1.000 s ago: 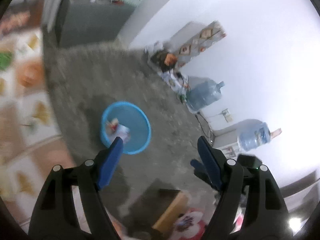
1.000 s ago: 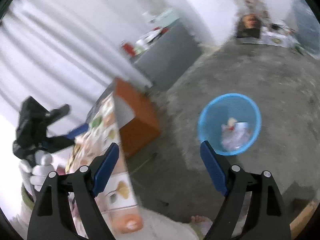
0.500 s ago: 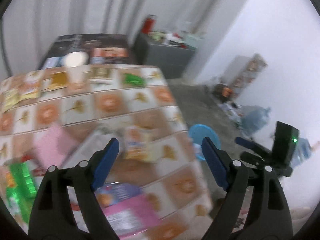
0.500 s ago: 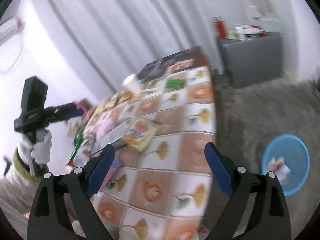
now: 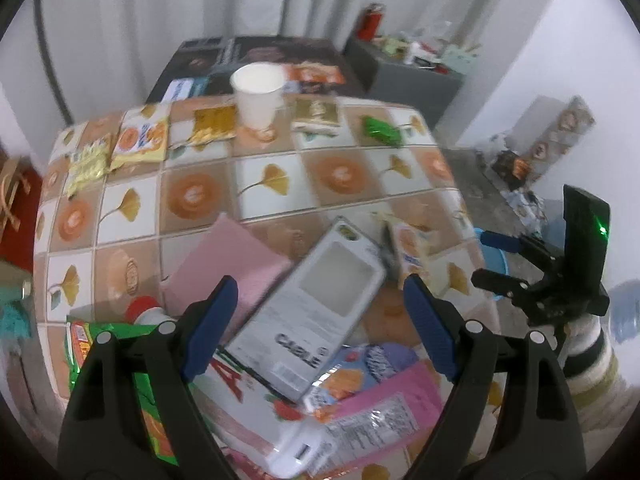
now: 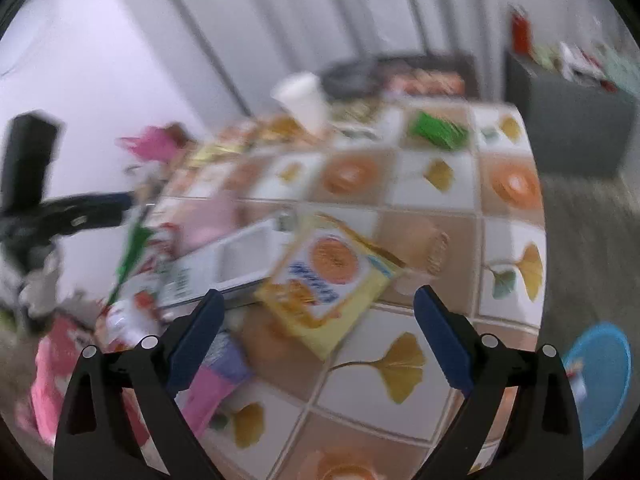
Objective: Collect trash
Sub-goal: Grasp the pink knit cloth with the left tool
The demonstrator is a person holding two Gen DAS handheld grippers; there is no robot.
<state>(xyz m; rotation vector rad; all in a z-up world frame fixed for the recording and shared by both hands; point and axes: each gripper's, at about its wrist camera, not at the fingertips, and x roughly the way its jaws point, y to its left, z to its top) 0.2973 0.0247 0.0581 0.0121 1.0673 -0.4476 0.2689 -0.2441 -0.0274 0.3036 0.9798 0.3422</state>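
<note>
Wrappers and boxes lie on a table with a leaf-patterned cloth (image 5: 272, 184). My left gripper (image 5: 320, 312) is open and empty above a white cable box (image 5: 312, 312), next to a pink pad (image 5: 228, 264) and a pink packet (image 5: 376, 412). My right gripper (image 6: 320, 332) is open and empty above a yellow snack packet (image 6: 328, 276), which also shows in the left wrist view (image 5: 412, 256). A blue trash basket (image 6: 600, 380) stands on the floor right of the table.
A white paper cup (image 5: 259, 94), gold wrappers (image 5: 212, 122), a green wrapper (image 5: 382, 130) and yellow packets (image 5: 140, 140) lie at the table's far side. A dark box (image 5: 256, 56) sits behind them. A grey cabinet (image 5: 412, 76) stands at the back right.
Both grippers have swung from facing the floor and blue basket up to the table, and now hover over the pile of packaging. Both stay open and empty.
</note>
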